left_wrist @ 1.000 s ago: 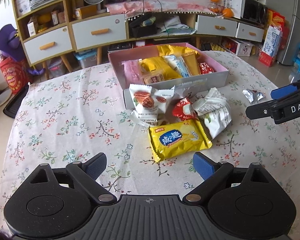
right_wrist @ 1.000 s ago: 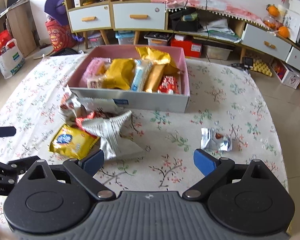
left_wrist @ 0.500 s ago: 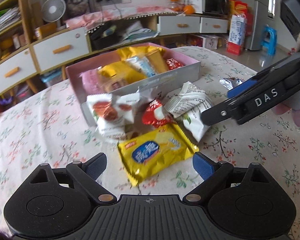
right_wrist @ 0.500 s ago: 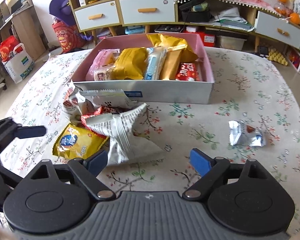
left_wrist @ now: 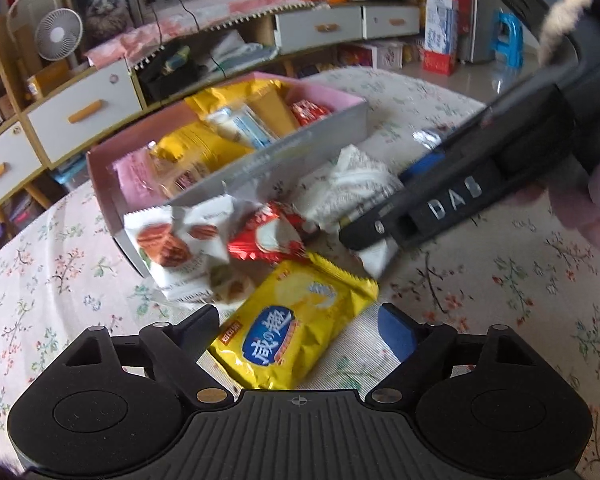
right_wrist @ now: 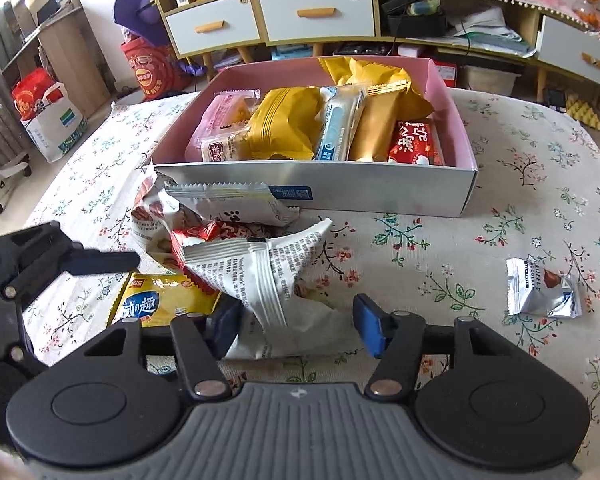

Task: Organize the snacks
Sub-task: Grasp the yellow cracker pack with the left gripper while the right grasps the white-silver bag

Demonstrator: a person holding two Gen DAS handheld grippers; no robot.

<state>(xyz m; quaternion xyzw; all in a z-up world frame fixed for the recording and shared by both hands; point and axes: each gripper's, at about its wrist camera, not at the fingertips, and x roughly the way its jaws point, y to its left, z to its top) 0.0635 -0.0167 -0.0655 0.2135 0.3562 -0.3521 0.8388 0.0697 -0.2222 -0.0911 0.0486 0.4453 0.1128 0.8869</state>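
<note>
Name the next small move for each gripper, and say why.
Probably close both. The left gripper, open, straddles the yellow cracker packet; the right gripper, open, straddles the white printed packet. Both packets lie on the table outside the pink box, so gripping precedes lifting them in.

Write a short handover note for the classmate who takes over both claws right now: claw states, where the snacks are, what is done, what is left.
Left claw: open, straddling the yellow biscuit packet on the floral tablecloth.
Right claw: open, around the white printed-foil packet.
Done: several snacks lie in the pink-lined cardboard box.
Left: those two packets, the red wrapper, the white nut-picture packet and the small silver chocolate wrapper, apart to the right, are outside the box.
</note>
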